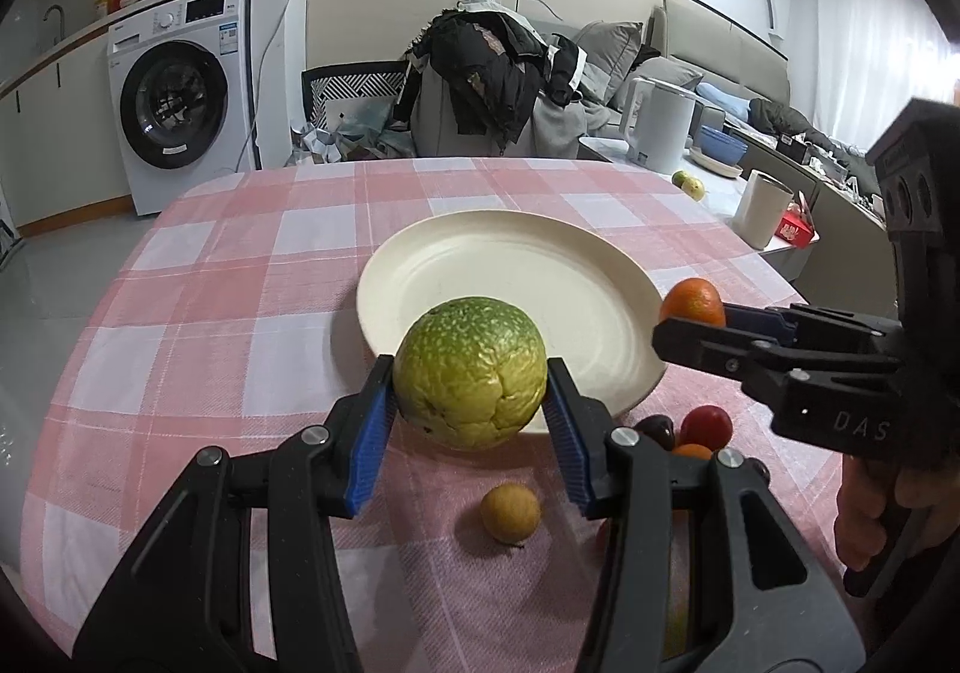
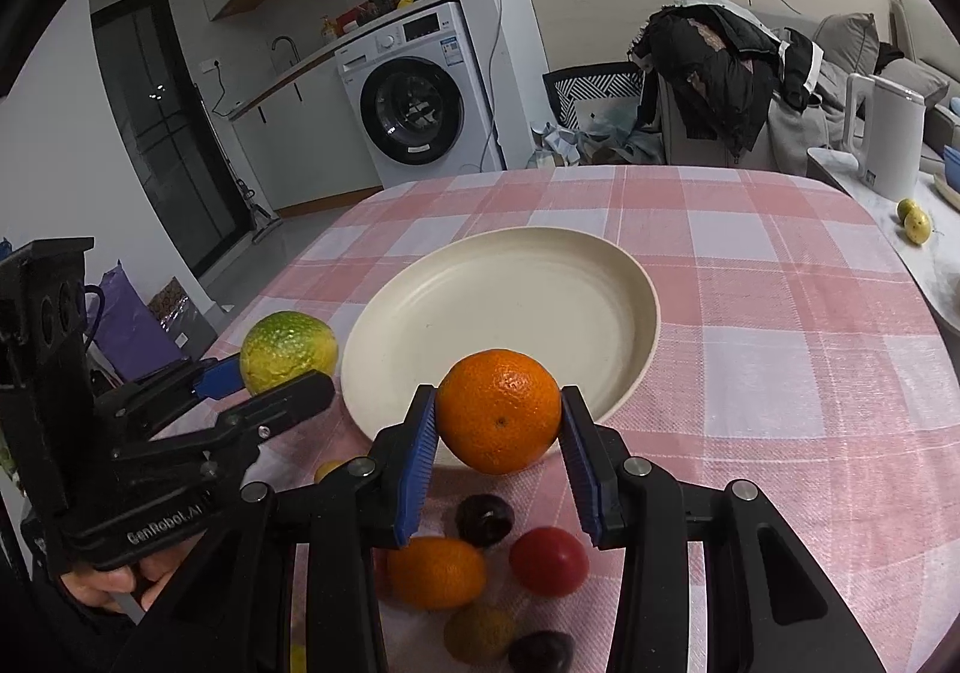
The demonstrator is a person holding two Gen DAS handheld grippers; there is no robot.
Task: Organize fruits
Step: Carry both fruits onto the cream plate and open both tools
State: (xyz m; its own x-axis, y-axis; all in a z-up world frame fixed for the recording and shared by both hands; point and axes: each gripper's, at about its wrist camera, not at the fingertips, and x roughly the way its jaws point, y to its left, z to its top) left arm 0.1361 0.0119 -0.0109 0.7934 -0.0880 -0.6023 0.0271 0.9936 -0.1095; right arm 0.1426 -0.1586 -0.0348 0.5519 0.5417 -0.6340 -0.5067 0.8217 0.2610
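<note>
Two grippers up over the pink checked tablecloth, everything placed off the cream plate in the middle. Left gripper clamped on the green-yellow citrus, blue pads pressed to both its sides, held clear of the cloth right at the plate's near rim. Right gripper same deal with the orange: jaws narrow, snug against the fruit, hanging over the plate's near edge, a bit to the right of the green one. Plate itself bare. Loose fruit left on the cloth on the near side of the plate: small tan round fruit, red tomato-looking one, small oval orange fruit, dark purple fruit, plus another tan one and another dark one closer in. Bit of a hand seen gripping the left tool's handle. Well beyond the plate: washing machine, chair piled with dark jackets, white kettle off to the right on a separate counter, two little yellow-green fruits next to it.
</note>
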